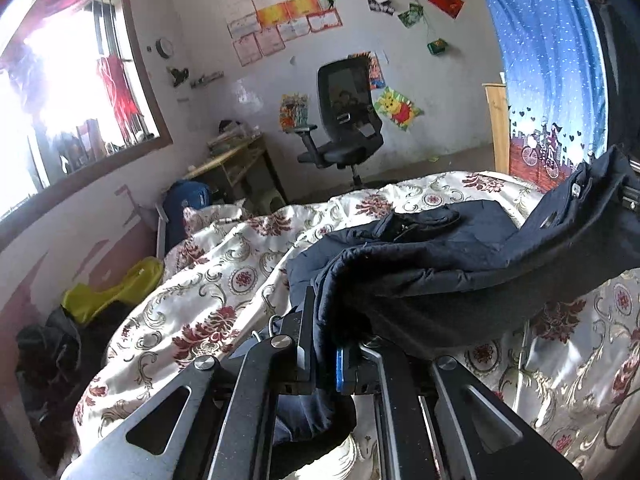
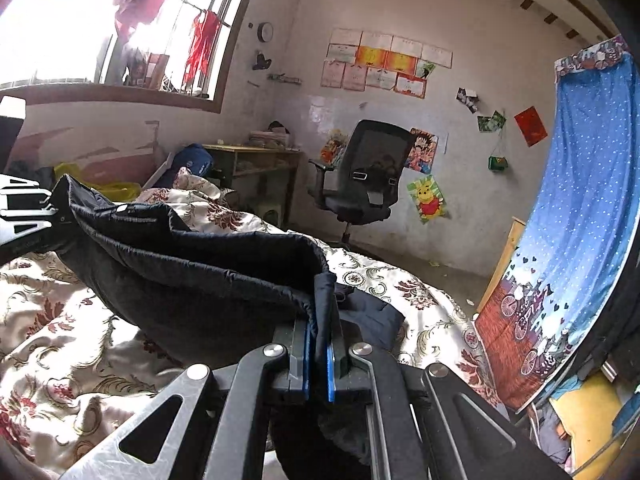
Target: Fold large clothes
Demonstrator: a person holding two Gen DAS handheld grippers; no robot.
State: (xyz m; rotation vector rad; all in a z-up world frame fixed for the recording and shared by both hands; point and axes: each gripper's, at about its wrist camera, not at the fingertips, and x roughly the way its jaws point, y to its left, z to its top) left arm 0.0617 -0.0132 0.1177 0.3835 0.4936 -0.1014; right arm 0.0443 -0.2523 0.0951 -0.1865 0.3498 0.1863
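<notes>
The dark navy garment [image 1: 460,264] is thick and padded, with a soft matte surface and stitched seams; a metal zipper pull shows near its far corner in the left wrist view. It hangs as a sagging band between the two grippers, above the bed. The rest of it lies in loose folds on the bedspread [image 1: 224,264], which is shiny, cream colored and printed with dark red flowers and pale green scrolls.

The left gripper [image 1: 326,344] is clenched on one edge of the garment [image 2: 192,276]. The cloth is bunched between its black fingers, and a blue pad shows on the inner side of one finger. The right gripper [image 2: 319,344] is also closed on the cloth: a thin folded edge stands upright between its two blue pads. In the right wrist view, the left gripper appears at the left edge, holding the other end. Both grippers point over the bed toward the far wall, where a black office chair [image 2: 360,176] with a mesh back stands on the floor near a wooden desk [image 2: 260,160]. A blue dotted curtain [image 2: 580,200] hangs on the right side.
</notes>
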